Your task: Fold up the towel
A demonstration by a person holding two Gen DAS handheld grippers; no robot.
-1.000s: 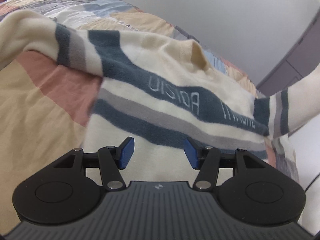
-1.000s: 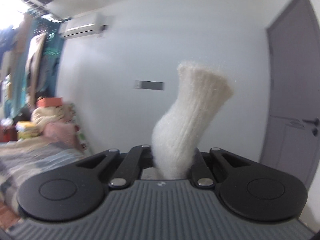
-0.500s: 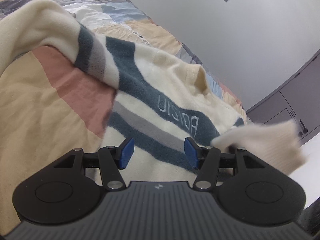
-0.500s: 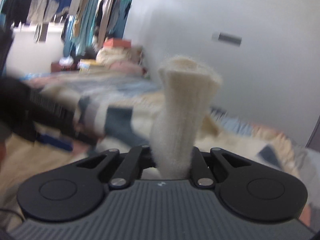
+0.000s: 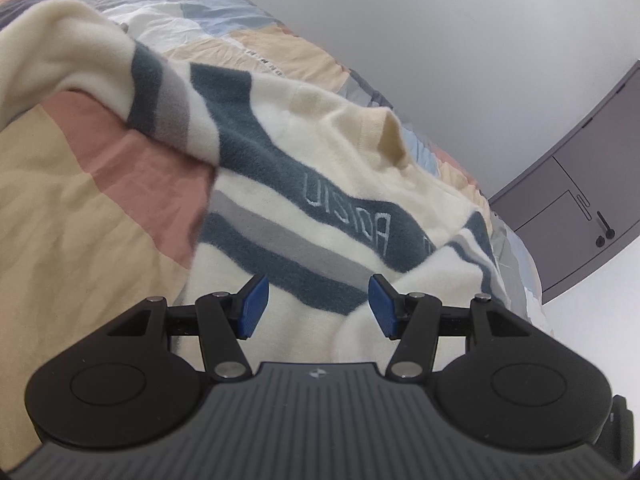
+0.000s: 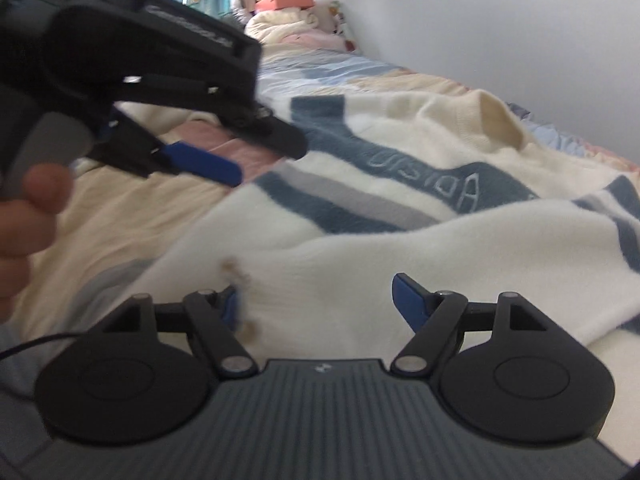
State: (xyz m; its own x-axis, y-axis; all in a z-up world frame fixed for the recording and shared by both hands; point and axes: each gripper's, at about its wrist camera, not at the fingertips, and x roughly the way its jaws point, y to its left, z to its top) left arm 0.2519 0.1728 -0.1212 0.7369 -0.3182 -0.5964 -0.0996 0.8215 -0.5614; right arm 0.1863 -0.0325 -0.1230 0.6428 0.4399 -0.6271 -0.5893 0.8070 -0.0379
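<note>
Towel: I see the cream towel (image 5: pixel 320 152) with dark blue and grey stripes lying rumpled on the bed (image 5: pixel 80 208), partly doubled over; pale stitched lettering runs along one blue stripe.
Folded part: in my right wrist view a cream flap (image 6: pixel 460 256) lies over the striped part, its edge crossing the picture just ahead of the tool.
Right tool: my right tool (image 6: pixel 324 304) has just been opening; its jaws now stand wide apart and grip nothing. The towel lies beneath and between them, and the left blue pad (image 6: pixel 231 308) is blurred, so I cannot tell whether it touches the cloth.
Left tool: my left tool (image 5: pixel 318 306) is about half open, its blue pads apart, hanging just over the towel and holding nothing.
Left tool seen from the right: it (image 6: pixel 208 168) hangs over the bed at upper left, one blue pad showing, with the person's hand (image 6: pixel 24 216) around its handle.
Bed: a patchwork cover in tan, pink and pale blue lies under the towel.
Surroundings: a grey wall (image 5: pixel 460 60) stands behind the bed, with a grey door (image 5: pixel 580 200) at right; bedding is piled (image 6: pixel 288 28) at the far end.
</note>
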